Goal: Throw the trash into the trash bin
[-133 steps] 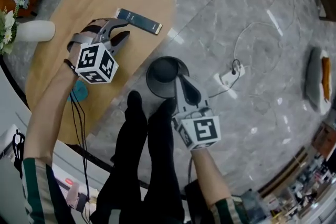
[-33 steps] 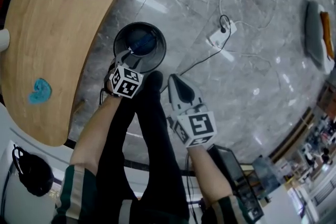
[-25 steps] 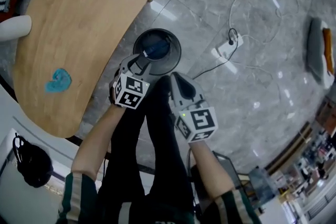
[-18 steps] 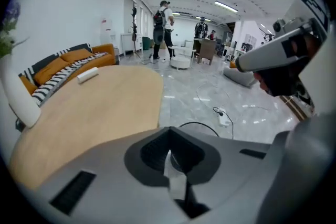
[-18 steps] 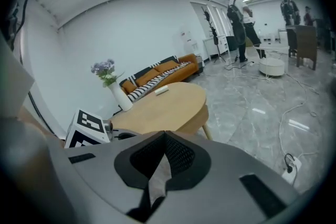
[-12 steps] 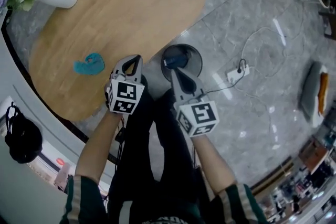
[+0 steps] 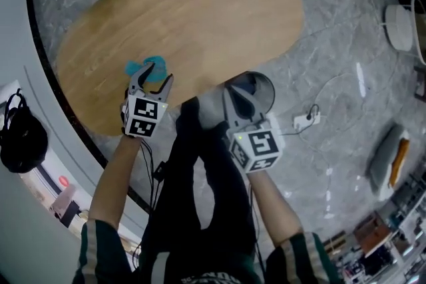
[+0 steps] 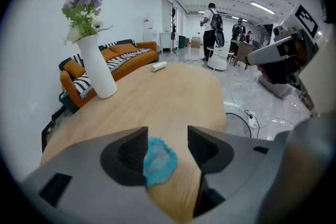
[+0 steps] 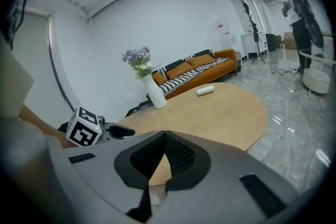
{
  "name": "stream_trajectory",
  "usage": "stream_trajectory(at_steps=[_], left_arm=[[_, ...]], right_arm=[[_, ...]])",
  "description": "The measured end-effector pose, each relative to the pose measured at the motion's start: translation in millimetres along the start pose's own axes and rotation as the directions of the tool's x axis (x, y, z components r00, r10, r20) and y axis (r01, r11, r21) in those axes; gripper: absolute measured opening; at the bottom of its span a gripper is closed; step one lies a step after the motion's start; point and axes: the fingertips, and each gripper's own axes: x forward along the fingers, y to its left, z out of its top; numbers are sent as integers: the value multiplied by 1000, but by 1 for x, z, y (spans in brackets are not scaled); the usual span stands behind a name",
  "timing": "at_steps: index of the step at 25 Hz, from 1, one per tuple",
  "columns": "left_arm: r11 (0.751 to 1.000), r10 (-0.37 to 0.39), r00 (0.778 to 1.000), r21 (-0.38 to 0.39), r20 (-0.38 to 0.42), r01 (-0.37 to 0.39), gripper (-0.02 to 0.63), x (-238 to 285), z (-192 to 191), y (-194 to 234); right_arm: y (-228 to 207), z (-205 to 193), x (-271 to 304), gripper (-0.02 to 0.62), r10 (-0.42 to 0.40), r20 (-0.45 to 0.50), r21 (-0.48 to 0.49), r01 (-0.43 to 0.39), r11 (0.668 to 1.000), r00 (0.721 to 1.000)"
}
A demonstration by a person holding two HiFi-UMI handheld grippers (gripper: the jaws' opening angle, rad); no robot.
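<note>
Left gripper (image 7: 155,78) jaws have just widened and stand apart above the blue trash (image 7: 141,67) on the worktop (image 7: 200,16), not pinching it; we'd drop lower, centre it, squeeze firmly, then carry it to the trash bin (image 7: 265,84); right gripper (image 7: 234,93) jaws together, empty

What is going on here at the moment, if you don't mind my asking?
A person is clearing trash with a hand-held tool in each hand. The left tool hovers over a crumpled blue wad on the wooden table; its jaws have just been opening, and the wad shows between them, not gripped. The right tool is shut and empty, near the bin on the floor.
</note>
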Motion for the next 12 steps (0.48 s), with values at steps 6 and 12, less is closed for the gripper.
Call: stream_trajectory(at_steps=[6,12], left_arm=[[996,-6,992,-87,-125,-5,245,8,-40,24],[978,-67,979,-207,-194,26,245,32,-49,19]], right_arm=[[12,-5,10,2,23,-29,-12,-24,1000,999],[9,-11,19,2,28,-56,-16,-29,999,998]])
